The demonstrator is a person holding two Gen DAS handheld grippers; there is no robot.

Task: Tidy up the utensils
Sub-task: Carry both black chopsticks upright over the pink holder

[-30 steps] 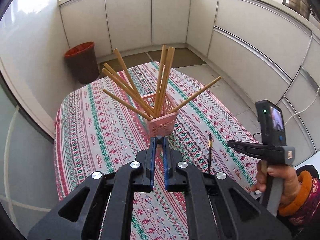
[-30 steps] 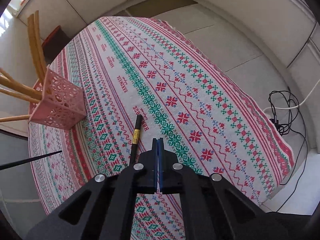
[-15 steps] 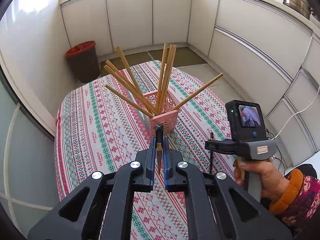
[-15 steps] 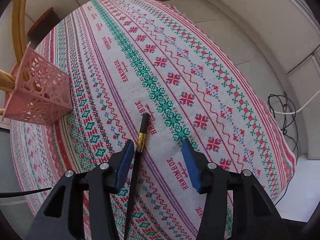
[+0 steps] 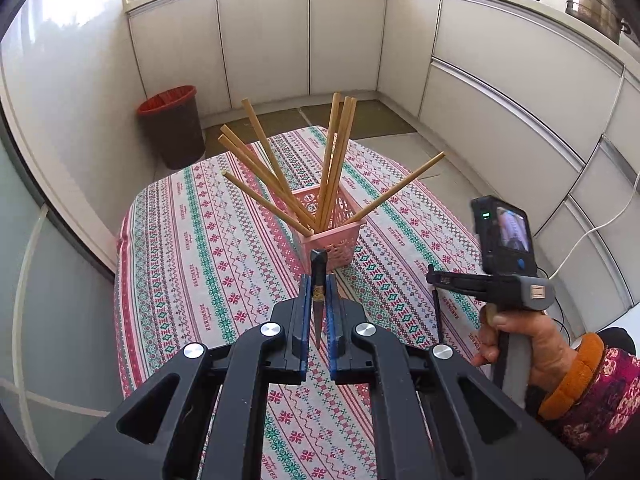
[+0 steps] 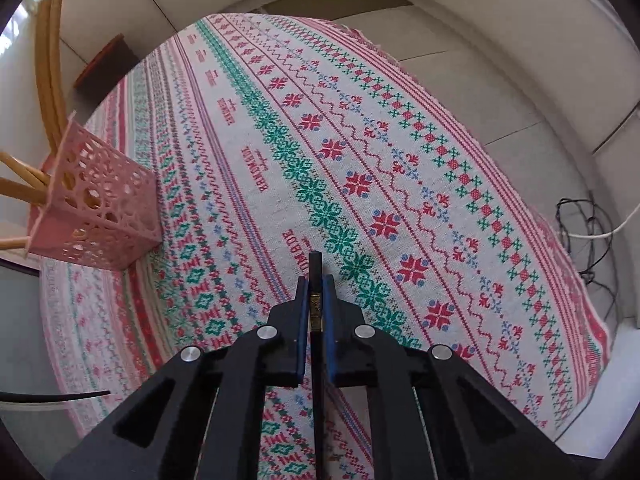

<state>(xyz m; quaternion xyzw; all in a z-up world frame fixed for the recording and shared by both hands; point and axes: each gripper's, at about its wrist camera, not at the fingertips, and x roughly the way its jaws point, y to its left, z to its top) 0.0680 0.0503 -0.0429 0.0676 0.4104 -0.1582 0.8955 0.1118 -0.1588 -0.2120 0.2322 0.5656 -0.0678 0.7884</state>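
Your left gripper (image 5: 319, 292) has its blue pads pressed onto a black chopstick (image 5: 318, 280) with a gold band; the blunt end pokes out past the fingertips and the thin end hangs back between the arms. It is held above the table, just in front of the pink basket (image 5: 329, 232).

Your right gripper (image 6: 316, 300) has just been closing, and its blue pads now pinch a second black chopstick (image 6: 315, 276), again at the gold band. The blunt end juts ahead of the fingertips and the shaft runs back under the gripper body. From the left wrist view you can see this gripper with its small screen, held in your right hand (image 5: 520, 344), low over the near right part of the table with the chopstick's thin shaft slanting down to the cloth. Whether that chopstick's tip is touching the cloth, you cannot tell.

The pink basket stands upright near the middle of the table, on the patterned tablecloth (image 5: 208, 248) of red and green stripes. Eight or so wooden chopsticks (image 5: 336, 152) stand in it, fanned out in several directions.

Beyond the table a dark bin with a red liner (image 5: 172, 126) stands against the white cabinets (image 5: 264, 40). In the right wrist view, black and white cables (image 6: 588, 236) lie on the floor past the table's right edge.
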